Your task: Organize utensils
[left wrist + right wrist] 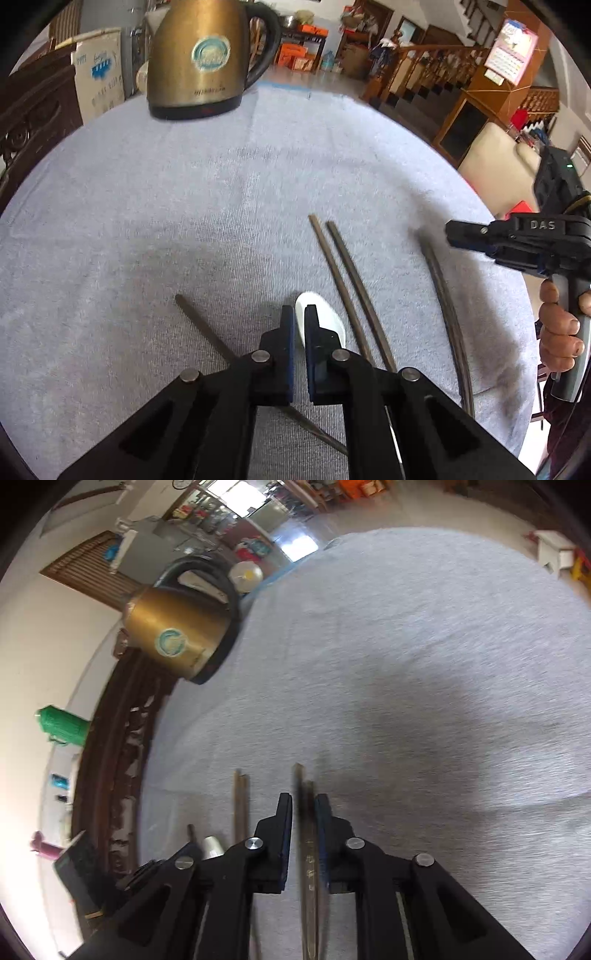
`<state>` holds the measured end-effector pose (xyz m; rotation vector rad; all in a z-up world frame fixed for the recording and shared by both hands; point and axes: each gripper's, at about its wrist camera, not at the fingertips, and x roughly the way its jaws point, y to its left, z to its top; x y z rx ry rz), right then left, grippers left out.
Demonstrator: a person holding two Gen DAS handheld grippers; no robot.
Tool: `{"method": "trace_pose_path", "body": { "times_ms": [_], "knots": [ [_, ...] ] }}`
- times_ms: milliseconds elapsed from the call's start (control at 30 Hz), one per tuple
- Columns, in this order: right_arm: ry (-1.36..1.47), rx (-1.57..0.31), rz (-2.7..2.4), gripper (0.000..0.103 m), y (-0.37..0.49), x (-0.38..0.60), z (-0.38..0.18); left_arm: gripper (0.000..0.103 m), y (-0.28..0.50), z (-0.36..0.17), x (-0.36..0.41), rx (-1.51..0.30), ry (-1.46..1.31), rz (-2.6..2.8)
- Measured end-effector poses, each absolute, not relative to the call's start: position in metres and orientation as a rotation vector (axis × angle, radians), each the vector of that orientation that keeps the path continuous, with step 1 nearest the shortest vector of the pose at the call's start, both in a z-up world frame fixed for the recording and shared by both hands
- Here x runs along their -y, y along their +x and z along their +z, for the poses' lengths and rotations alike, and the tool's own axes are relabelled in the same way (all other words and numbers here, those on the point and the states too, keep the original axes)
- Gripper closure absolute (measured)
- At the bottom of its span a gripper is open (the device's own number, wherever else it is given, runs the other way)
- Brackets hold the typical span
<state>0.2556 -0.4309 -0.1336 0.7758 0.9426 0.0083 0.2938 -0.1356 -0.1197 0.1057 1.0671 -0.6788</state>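
Observation:
My left gripper [300, 314] hangs over the grey tablecloth with its jaws a narrow gap apart, just above a white spoon [328, 321]. A single dark chopstick [207, 328] lies to its left and runs under it. A pair of chopsticks [347, 280] lies to its right. Another dark pair [443, 295] lies farther right, below my right gripper [452, 232]. In the right wrist view my right gripper [303, 805] is nearly closed with blurred chopsticks [306, 849] between its fingers. A second pair [240, 805] lies left of it.
A gold electric kettle [199, 55] stands at the far edge of the table; it also shows in the right wrist view [173, 635]. The grey tablecloth [221, 206] covers a round table. A dark carved wooden chair [122, 768] stands by the table's edge.

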Motion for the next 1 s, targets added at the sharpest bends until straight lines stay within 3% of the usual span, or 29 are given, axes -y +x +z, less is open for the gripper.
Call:
{"method": "trace_pose_path", "body": {
  "times_ms": [133, 267, 367, 800, 867, 1000],
  "knots": [
    [0.729, -0.957, -0.01, 0.087, 0.256, 0.427, -0.13, 0.098, 0.295, -0.127, 0.138, -1.135, 0.077, -0.686],
    [0.623, -1.037, -0.071, 0.087, 0.261, 0.419, -0.134, 0.086, 0.295, -0.129, 0.149, -1.154, 0.067, -0.694],
    [0.574, -1.08, -0.084, 0.087, 0.269, 0.41, -0.142, 0.083, 0.293, -0.128, 0.154, -1.139, 0.087, -0.69],
    [0.31, -1.183, -0.109, 0.087, 0.295, 0.369, -0.12, 0.084, 0.299, -0.127, 0.175, -1.131, 0.121, -0.685],
    [0.289, -1.16, -0.11, 0.091, 0.289, 0.37, -0.117, 0.094, 0.292, -0.128, 0.177, -1.098, 0.196, -0.658],
    [0.419, -1.136, -0.087, 0.098, 0.271, 0.393, -0.118, 0.095, 0.298, -0.129, 0.174, -1.091, 0.206, -0.669]
  ]
}}
